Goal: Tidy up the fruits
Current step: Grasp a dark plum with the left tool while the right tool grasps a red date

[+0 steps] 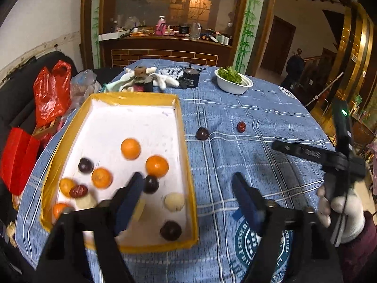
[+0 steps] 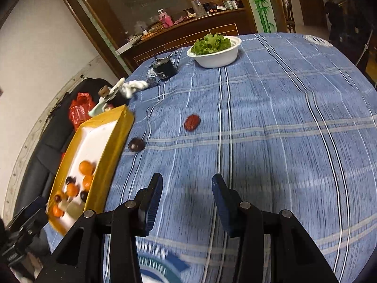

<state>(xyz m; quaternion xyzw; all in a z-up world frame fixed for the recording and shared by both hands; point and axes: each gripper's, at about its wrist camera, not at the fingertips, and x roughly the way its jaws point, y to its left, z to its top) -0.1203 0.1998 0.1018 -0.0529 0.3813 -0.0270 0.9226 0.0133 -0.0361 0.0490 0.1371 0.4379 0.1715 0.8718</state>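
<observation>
A yellow-rimmed box (image 1: 183, 127) with a white floor lies on the blue checked tablecloth and holds several oranges (image 1: 130, 148), dark plums (image 1: 170, 230), a red date (image 1: 78, 191) and pale fruits (image 1: 174, 202). Two fruits lie loose on the cloth: a dark plum (image 1: 202, 133) (image 2: 136, 144) beside the box and a red date (image 1: 241, 126) (image 2: 192, 122) further right. My left gripper (image 1: 188, 184) is open and empty over the box's near right edge. My right gripper (image 2: 187, 186) is open and empty above bare cloth, short of the loose fruits; it also shows in the left wrist view (image 1: 306, 152).
A white bowl of green lettuce (image 1: 233, 82) (image 2: 215, 52) stands at the far side of the table. A black cup (image 2: 165, 68), white gloves (image 1: 165, 79) and small clutter lie at the far left. Red plastic bags (image 1: 51, 94) sit on a dark seat left of the table.
</observation>
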